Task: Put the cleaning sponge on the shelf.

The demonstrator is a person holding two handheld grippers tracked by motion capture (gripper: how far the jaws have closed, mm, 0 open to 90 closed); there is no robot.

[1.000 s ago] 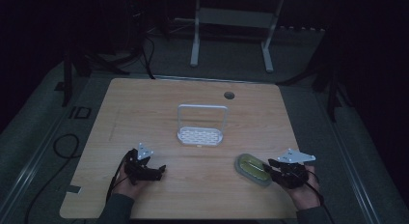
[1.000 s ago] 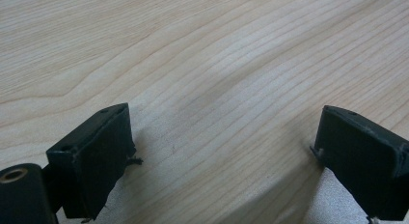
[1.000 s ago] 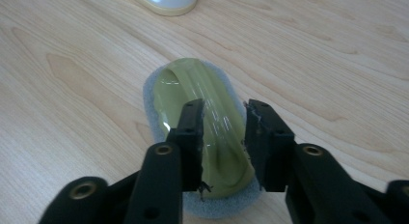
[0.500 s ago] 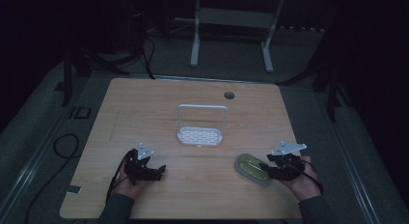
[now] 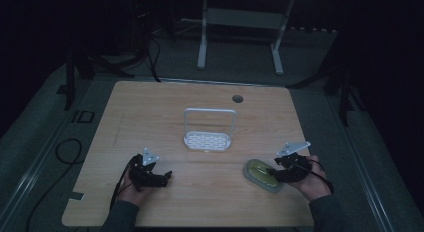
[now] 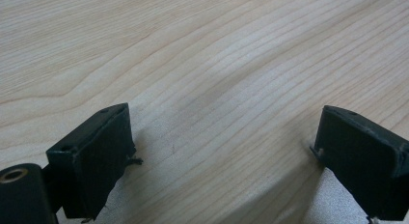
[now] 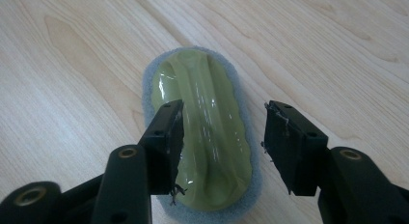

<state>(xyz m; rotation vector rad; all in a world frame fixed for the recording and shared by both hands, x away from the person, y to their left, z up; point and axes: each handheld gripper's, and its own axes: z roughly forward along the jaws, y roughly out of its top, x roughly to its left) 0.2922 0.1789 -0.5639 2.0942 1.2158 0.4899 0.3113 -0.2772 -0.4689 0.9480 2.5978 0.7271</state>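
Wooden and pale, the table (image 5: 150, 117) carries everything, and the white rack (image 5: 209, 130) standing upright near its middle serves as the landmark. That rack has a slotted base and a tall wire loop rising from its far edge; beyond it and a little to the right a small round hole (image 5: 237, 98) sits in the tabletop. Toward the person and to the right of the rack lies the scrubber (image 5: 262, 174), an oval pad with a grey foam rim under a glossy olive-green grip, flat on the wood and well apart from the rack. In the right gripper view the scrubber (image 7: 205, 132) runs lengthwise away from the camera, with its ridged green top between the two black jaws. The right gripper (image 5: 279, 170) is held in the person's right hand (image 5: 307, 178) at the scrubber's right end; its jaws stand apart on either side of the green grip and whether they touch it cannot be told from here, though a gap shows at the right jaw. Toward the person and to the left of the rack, the left gripper (image 5: 162, 177) rests low over bare wood with its jaws spread wide and nothing between them.
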